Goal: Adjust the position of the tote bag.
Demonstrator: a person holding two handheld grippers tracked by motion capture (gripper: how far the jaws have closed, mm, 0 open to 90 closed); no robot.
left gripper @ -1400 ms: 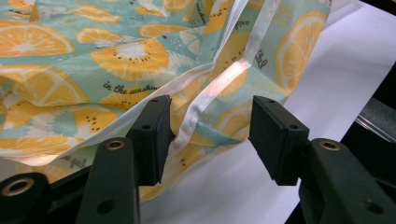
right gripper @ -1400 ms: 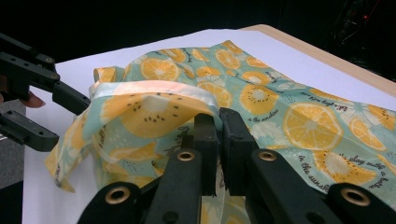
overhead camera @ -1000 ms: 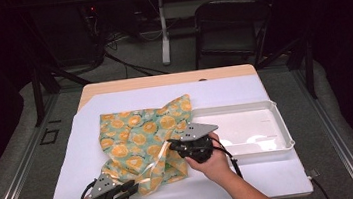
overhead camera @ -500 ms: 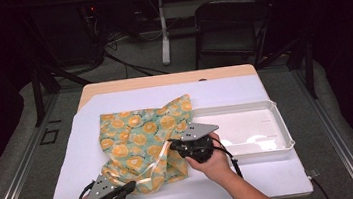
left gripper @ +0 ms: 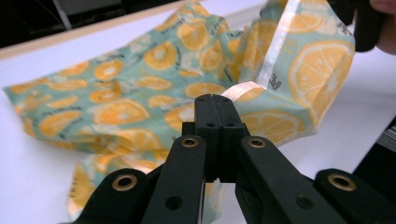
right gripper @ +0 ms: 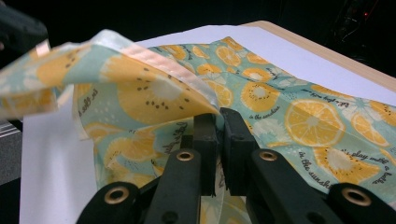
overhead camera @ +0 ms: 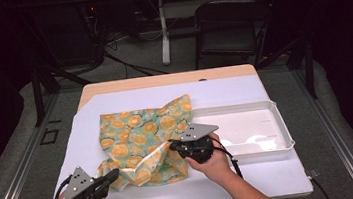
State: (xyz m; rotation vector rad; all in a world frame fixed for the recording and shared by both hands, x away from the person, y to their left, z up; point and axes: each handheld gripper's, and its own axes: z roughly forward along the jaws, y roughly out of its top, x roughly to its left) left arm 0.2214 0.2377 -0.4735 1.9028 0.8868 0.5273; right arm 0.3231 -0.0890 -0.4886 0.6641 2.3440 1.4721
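White-covered table (overhead camera: 244, 92) in a dark room, with a lemon-print bag (overhead camera: 140, 133) lying at its centre and a white tray (overhead camera: 281, 133) at its 3 o'clock. The left claw (overhead camera: 114, 174) has just closed on the bag's near edge at 7 o'clock; the right claw (overhead camera: 172, 144) pinches the edge at 4 o'clock. The bag-lifting step appears under way; the next move probably calls for raising both claws evenly, grips tight.

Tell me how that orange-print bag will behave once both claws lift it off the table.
The bag is probably floppy: it sags and creases between the left claw and right claw. It looks light, since a pinched edge holds it up. Its glossy edge strip may be slippery, so it could slide out.
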